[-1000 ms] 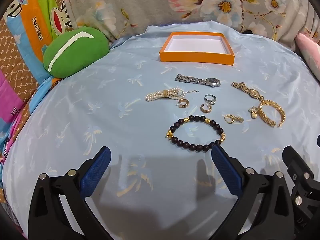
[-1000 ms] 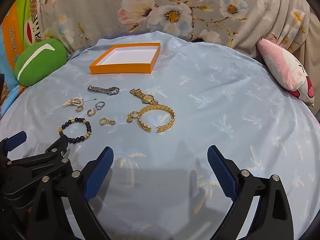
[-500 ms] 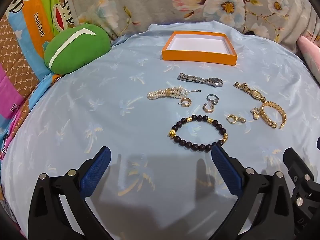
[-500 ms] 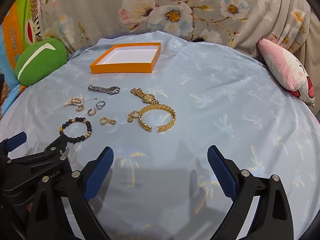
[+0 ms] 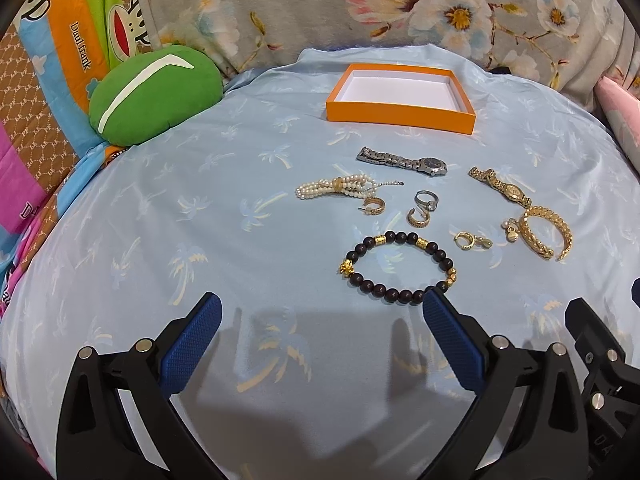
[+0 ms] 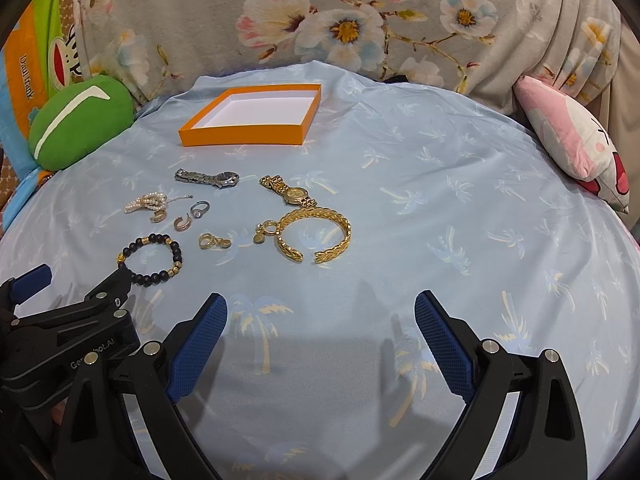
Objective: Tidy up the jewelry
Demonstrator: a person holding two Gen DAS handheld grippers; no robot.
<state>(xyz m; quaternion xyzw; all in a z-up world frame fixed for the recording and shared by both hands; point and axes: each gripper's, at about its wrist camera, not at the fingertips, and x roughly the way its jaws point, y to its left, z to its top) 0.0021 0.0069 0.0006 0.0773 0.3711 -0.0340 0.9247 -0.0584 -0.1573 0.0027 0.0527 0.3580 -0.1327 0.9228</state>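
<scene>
An empty orange box (image 5: 400, 114) (image 6: 244, 134) sits at the far side of the blue sheet. In front of it lie a silver watch (image 5: 402, 161), a gold watch (image 5: 500, 186), a pearl bracelet (image 5: 338, 188), a gold cuff bangle (image 6: 316, 234), a dark bead bracelet (image 5: 396, 266) (image 6: 154, 260), a ring (image 5: 426, 199) and small gold earrings (image 5: 472, 240). My left gripper (image 5: 320, 312) is open and empty, just short of the bead bracelet. My right gripper (image 6: 320, 312) is open and empty, nearer than the bangle.
A green cushion (image 5: 154, 94) lies at the far left. A pink plush pillow (image 6: 576, 144) lies at the right. Flowered fabric (image 6: 340, 20) rises behind the box. The left gripper's body (image 6: 68, 336) shows at the lower left of the right wrist view.
The left wrist view has shifted slightly, the jewelry sitting a little lower and farther left in it. Both grippers stay open; no jewelry has moved.
</scene>
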